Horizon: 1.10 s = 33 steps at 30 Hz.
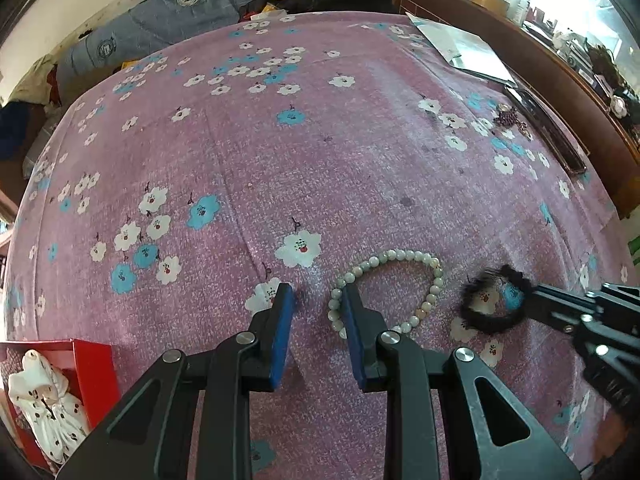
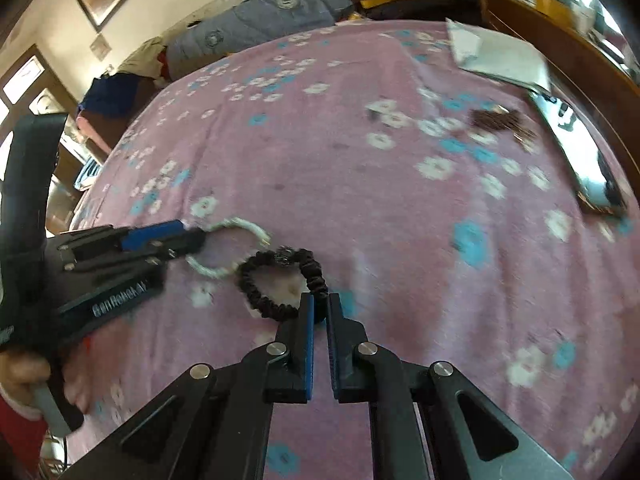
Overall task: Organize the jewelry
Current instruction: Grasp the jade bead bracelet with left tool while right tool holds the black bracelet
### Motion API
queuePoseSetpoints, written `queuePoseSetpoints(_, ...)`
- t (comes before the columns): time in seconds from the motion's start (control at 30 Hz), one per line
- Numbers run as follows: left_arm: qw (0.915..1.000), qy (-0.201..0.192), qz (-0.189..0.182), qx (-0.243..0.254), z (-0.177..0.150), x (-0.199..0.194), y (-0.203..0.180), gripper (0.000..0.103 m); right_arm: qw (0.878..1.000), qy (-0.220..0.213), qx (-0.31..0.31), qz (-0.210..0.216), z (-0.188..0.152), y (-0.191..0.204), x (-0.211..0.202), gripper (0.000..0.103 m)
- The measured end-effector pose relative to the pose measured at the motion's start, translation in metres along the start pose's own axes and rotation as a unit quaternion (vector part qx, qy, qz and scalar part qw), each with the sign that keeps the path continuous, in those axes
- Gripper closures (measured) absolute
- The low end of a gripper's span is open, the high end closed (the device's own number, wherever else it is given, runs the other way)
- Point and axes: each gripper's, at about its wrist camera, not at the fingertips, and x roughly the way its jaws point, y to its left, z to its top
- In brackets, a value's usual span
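A pink bedspread (image 1: 320, 160) printed with white and blue flowers covers the bed and fills both views. At its far right edge lie a pale envelope (image 1: 464, 50) and a dark phone (image 1: 548, 132), with a small dark-red bead string (image 1: 510, 116) just left of the phone. At the near left corner sits a red box (image 1: 94, 376) holding a white spotted cloth (image 1: 44, 396).

The left gripper (image 1: 316, 300) points down at the bedspread, its jaws part open. Its right finger touches the left side of the pale bead bracelet (image 1: 400, 258), which lies flat near the middle front; nothing sits between the pads.

The right gripper (image 2: 319, 304) comes in from the right with its jaws drawn nearly together, clamped on the near right edge of the black bracelet (image 2: 280, 276). That bracelet lies just right of the pale one, almost touching it.

A hand (image 2: 24, 372) with a red sleeve grips the left gripper's handle.
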Motion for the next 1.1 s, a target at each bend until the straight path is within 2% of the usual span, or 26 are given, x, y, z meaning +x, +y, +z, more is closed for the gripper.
queuePoseSetpoints(0.2, 0.9999, 0.004, -0.012, 0.004, 0.005, 0.003, -0.002, 0.073, 0.999, -0.001, 0.031, 0.024, -0.01, -0.022, -0.007, 0.094)
queuePoseSetpoints(0.3, 0.9999, 0.003, -0.006, 0.015, 0.006, 0.005, -0.01, 0.068, 0.999, -0.004, 0.03, 0.023, -0.01, -0.02, -0.007, 0.094)
queuePoseSetpoints(0.43, 0.9998, 0.0, -0.004, 0.018, 0.006, 0.006, -0.019, 0.069, 1.0, -0.009, 0.022, 0.019, -0.01, -0.014, -0.005, 0.094)
queuePoseSetpoints(0.47, 0.9999, 0.001, -0.001, 0.016, 0.007, 0.006, -0.019, 0.071, 1.0, -0.011, 0.022, 0.018, -0.009, -0.013, -0.004, 0.094)
queuePoseSetpoints(0.57, 0.9999, 0.005, -0.001, 0.014, 0.006, 0.005, -0.023, 0.098, 0.999, -0.015, 0.028, 0.021, -0.006, -0.013, -0.001, 0.092)
queuePoseSetpoints(0.67, 0.9998, 0.013, -0.014, 0.008, 0.005, 0.003, -0.025, 0.098, 0.999, -0.017, 0.042, 0.027, -0.004, -0.014, 0.0, 0.09)
queuePoseSetpoints(0.73, 0.9998, 0.012, -0.014, 0.009, 0.002, 0.002, -0.026, 0.098, 0.998, -0.019, 0.051, 0.035, -0.003, -0.015, 0.0, 0.083)
queuePoseSetpoints(0.9, 0.9999, 0.012, -0.012, 0.004, -0.002, 0.001, -0.027, 0.098, 0.999, -0.028, 0.029, 0.015, 0.0, -0.003, 0.004, 0.083)
queuePoseSetpoints(0.97, 0.9999, 0.011, -0.009, 0.003, -0.003, 0.0, -0.028, 0.098, 0.999, -0.034, 0.007, -0.002, 0.001, 0.004, 0.006, 0.085)
queuePoseSetpoints(1.0, 0.9999, 0.008, -0.006, 0.003, -0.003, -0.003, -0.029, 0.098, 0.999, -0.033, 0.001, -0.01, 0.002, 0.006, 0.007, 0.094)
queuePoseSetpoints(1.1, 0.9999, -0.003, -0.009, -0.005, -0.006, -0.019, -0.028, 0.098, 0.999, -0.031, 0.012, -0.001, 0.002, 0.002, 0.004, 0.095)
